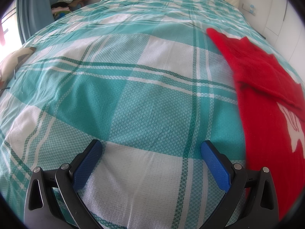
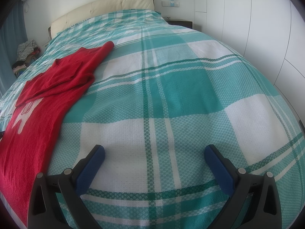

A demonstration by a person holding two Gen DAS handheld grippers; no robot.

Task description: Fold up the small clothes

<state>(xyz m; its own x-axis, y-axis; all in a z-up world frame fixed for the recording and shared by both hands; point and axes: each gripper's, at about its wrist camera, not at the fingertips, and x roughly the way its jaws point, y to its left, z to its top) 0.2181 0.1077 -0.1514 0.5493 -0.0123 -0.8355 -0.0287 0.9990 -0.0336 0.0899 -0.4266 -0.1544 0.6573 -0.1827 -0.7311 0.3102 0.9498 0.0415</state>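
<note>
The left gripper [image 1: 151,148] hangs over the bed with its two fingers spread wide and nothing between them; each finger is a black plastic arm with round metal pivot pins, faced on the inside with a blue pad [image 1: 215,168] of fine diamond-knurled rubber. Beneath it lies bare bedspread [image 1: 133,99], a woven cotton cloth in a large teal-and-white plaid crossed by thin dark green lines, its surface a small raised waffle texture with a few soft creases. Just beside the left gripper's right-hand finger, toward the right edge of that view, lies the red knit sweater [image 1: 266,103], slightly blurred along its near edge. The right gripper [image 2: 154,152] is likewise released, fingers wide apart over bare plaid, with the same black arms and blue textured pads [image 2: 89,171]. In the right wrist view the sweater [image 2: 40,103] lies flat on the bedspread [image 2: 181,95] to the left of the gripper, near its left-hand finger but apart from it: a soft, fuzzy, fine-ribbed knit with a white motif on the chest, one sleeve folded across the upper body and the other stretching out toward the head of the bed. At that end stands a cream padded headboard [image 2: 106,5] with stitched panels. Smooth white wardrobe doors [image 2: 247,28] run along the right side, and on the far left, by a blue curtain [image 2: 7,38], sits a rumpled pile of clothes [image 2: 25,55].
</note>
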